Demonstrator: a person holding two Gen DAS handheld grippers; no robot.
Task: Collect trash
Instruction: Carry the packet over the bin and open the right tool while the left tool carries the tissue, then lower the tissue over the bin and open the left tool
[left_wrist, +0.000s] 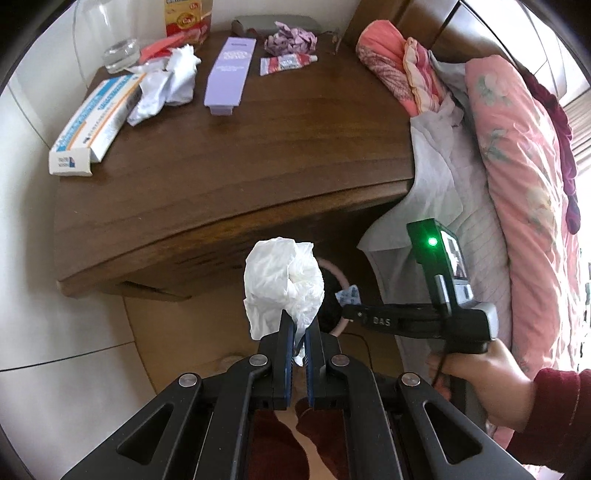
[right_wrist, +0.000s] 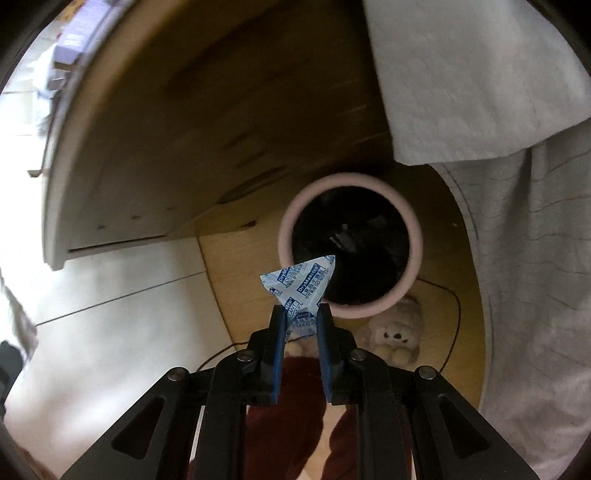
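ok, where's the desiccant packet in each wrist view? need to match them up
Left wrist: desiccant packet shows small, right of centre, at the tip of the right gripper, just right of the white tissue.
Right wrist: desiccant packet sits centre frame, pinched in the right gripper.
Shared landmark: the pink-rimmed bin, right behind the packet in both.

The dark wooden counter (left_wrist: 258, 155) carries a blue-and-white carton (left_wrist: 92, 122) at its left edge, touching a crumpled white tissue (left_wrist: 166, 83). A lilac box (left_wrist: 229, 74) lies just right of the tissue, with a small red-and-white tube (left_wrist: 286, 63) and a crumpled purple wrapper (left_wrist: 291, 38) further right. A clear glass (left_wrist: 120, 55) and a red-and-yellow carton (left_wrist: 188, 18) stand at the back. On the floor (right_wrist: 122, 325) sit a pink-rimmed trash bin (right_wrist: 415, 258) and a plush toy (right_wrist: 395, 334).
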